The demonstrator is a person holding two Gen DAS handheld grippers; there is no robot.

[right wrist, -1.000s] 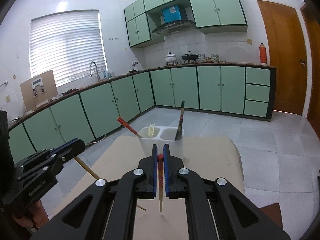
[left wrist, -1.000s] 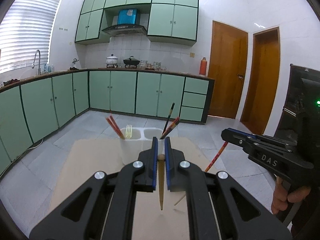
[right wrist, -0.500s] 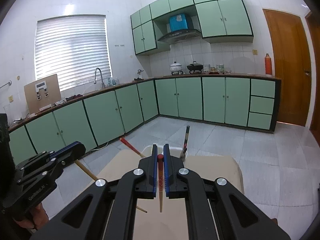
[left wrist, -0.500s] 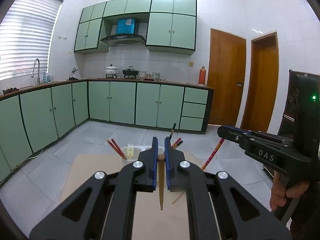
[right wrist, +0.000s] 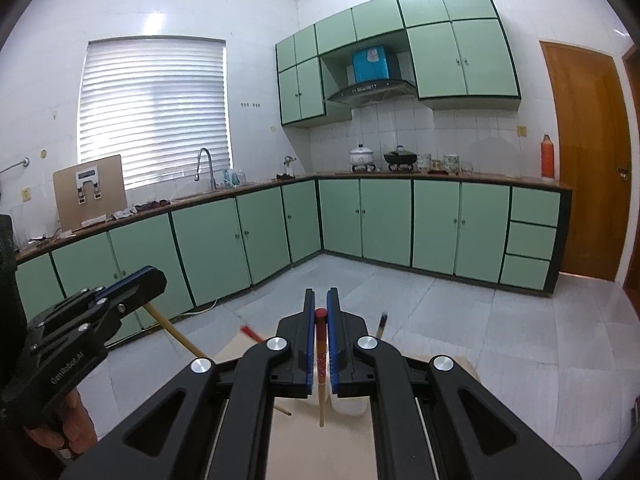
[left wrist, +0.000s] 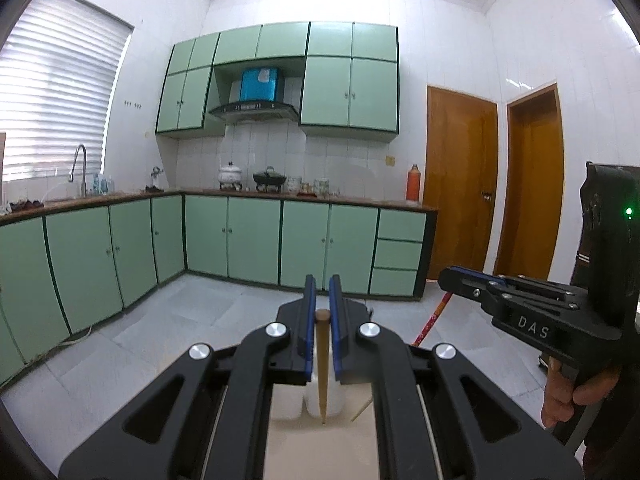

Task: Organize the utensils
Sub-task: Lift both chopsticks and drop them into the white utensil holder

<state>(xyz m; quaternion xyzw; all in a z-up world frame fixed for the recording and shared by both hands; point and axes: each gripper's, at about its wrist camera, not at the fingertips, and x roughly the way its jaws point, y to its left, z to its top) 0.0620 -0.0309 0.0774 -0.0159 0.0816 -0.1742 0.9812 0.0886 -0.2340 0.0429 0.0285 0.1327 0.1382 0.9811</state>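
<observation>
A beige table [left wrist: 320,452] was seen below both tools, with a white utensil holder [left wrist: 290,402] at its far end, largely hidden behind the fingers. The left gripper [left wrist: 322,312] was clamped on a plain wooden chopstick [left wrist: 322,368], tip pointing down over the holder. The right gripper [right wrist: 320,312] was closed on a red-topped chopstick [right wrist: 320,364], likewise held over the holder.

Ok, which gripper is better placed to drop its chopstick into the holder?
Probably the left gripper: its plain chopstick lines up with the holder; the right gripper's red chopstick looks off-centre.
</observation>
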